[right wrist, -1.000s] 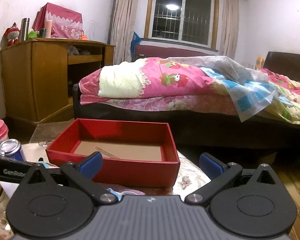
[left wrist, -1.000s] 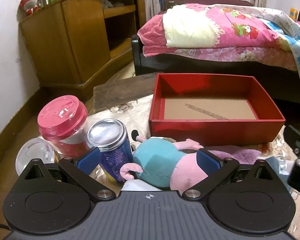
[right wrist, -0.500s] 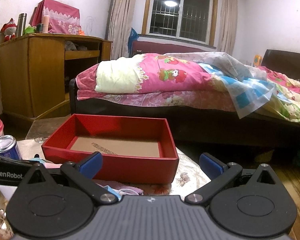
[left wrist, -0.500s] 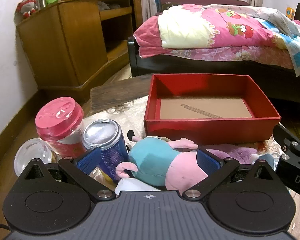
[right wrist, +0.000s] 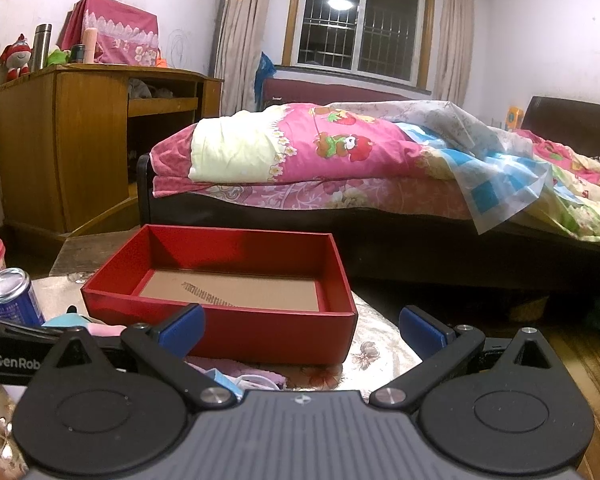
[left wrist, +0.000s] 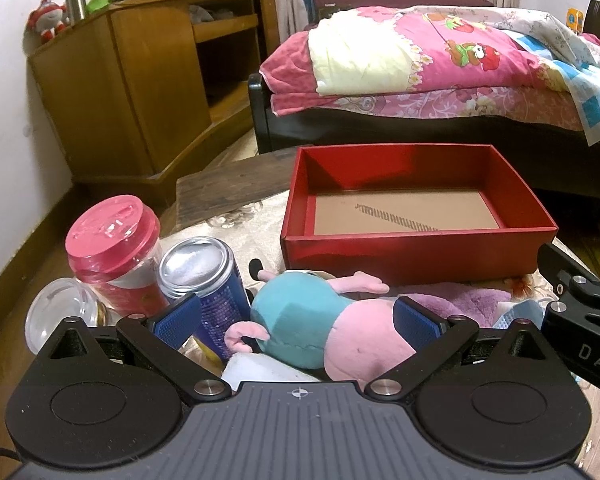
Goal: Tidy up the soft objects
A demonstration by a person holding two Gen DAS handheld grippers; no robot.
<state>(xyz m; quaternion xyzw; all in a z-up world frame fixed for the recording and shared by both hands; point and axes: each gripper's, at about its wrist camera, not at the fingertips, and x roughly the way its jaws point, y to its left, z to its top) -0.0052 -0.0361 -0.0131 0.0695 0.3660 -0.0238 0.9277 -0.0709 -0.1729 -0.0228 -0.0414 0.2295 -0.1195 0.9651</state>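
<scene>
Plush pig (left wrist: pixel 324 328) lies crosswise between the left claw (left wrist: pixel 298 320)'s wide-spread fingers, seemingly untouched, before the empty red box (left wrist: pixel 416 248); right claw (right wrist: pixel 302 326) gapes empty, farther off

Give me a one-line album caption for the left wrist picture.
Open left gripper straddles a pink-and-teal plush pig lying before an empty red box.

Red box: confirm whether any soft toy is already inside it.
No, the red box shows only its bare cardboard floor; the plush pig lies outside on the table.
</scene>
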